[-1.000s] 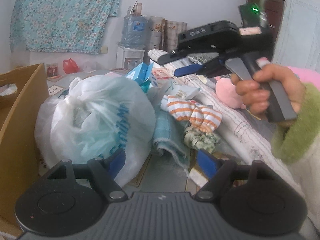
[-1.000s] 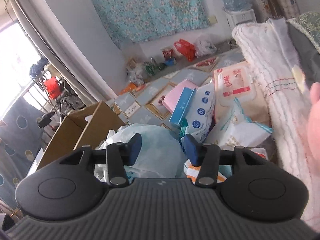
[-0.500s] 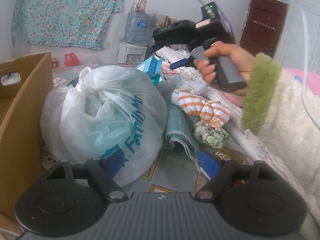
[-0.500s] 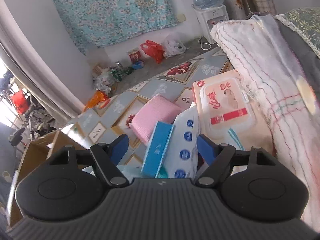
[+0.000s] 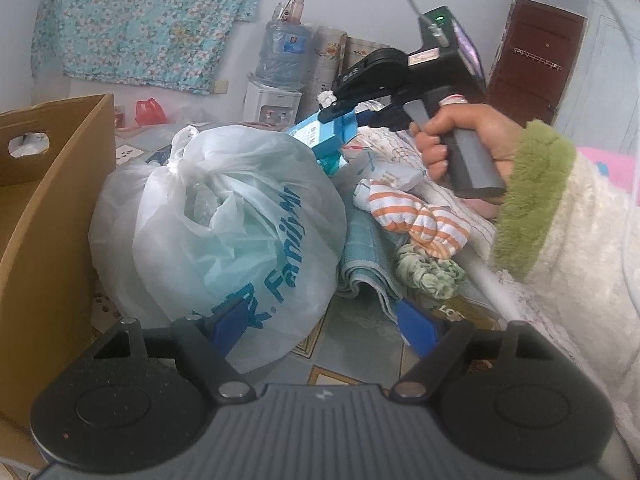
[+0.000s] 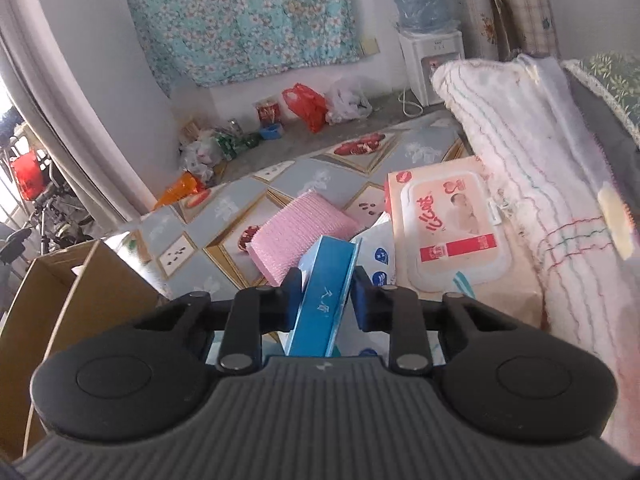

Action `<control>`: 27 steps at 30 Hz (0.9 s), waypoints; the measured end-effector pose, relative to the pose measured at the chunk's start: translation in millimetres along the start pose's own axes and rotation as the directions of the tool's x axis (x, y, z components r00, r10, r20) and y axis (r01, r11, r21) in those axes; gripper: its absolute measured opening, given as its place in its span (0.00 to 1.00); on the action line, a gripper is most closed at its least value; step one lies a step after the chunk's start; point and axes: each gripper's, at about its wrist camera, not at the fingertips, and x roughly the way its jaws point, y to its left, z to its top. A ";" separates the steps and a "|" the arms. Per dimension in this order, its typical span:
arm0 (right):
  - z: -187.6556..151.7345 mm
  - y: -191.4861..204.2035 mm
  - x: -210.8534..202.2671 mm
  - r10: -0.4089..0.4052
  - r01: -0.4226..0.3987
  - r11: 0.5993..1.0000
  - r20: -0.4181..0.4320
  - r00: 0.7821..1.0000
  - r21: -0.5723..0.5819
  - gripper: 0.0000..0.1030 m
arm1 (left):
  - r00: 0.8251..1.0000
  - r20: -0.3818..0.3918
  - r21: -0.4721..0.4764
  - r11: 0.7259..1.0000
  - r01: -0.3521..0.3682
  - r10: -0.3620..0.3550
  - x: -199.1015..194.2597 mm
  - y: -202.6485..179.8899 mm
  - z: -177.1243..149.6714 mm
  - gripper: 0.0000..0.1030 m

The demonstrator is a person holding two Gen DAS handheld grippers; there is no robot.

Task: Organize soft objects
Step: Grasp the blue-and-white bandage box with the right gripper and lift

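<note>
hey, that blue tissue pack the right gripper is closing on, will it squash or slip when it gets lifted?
The right gripper is closing its jaws with the blue tissue pack between them. The pack looks like soft glossy film wrap, so it will probably dent rather than resist. It seems light for its size. Held near one end, the far end may sag or swing; the smooth wrap could slip a little.

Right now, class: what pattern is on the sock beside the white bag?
Orange and white stripes on the sock, clearest in the left wrist view.

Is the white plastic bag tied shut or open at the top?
Tied shut: the white plastic bag is gathered into a knot at its top, with no opening visible.
</note>
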 end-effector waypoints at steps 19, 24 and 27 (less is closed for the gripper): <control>-111.4 -5.0 -216.3 0.352 -0.348 0.932 -0.025 0.936 0.100 0.18 | 0.994 0.049 0.089 0.992 0.091 -0.095 -59.4 1.8 -16.1 0.84; -151.4 6.2 -202.7 0.476 -0.446 0.877 -0.193 0.858 0.180 0.19 | 0.997 0.007 0.120 0.990 0.075 -0.077 -81.7 8.1 -34.8 0.86; -169.2 13.0 -172.0 0.498 -0.451 0.866 -0.292 0.816 0.218 0.19 | 0.998 -0.013 0.129 0.990 0.061 -0.060 -88.1 10.2 -45.1 0.87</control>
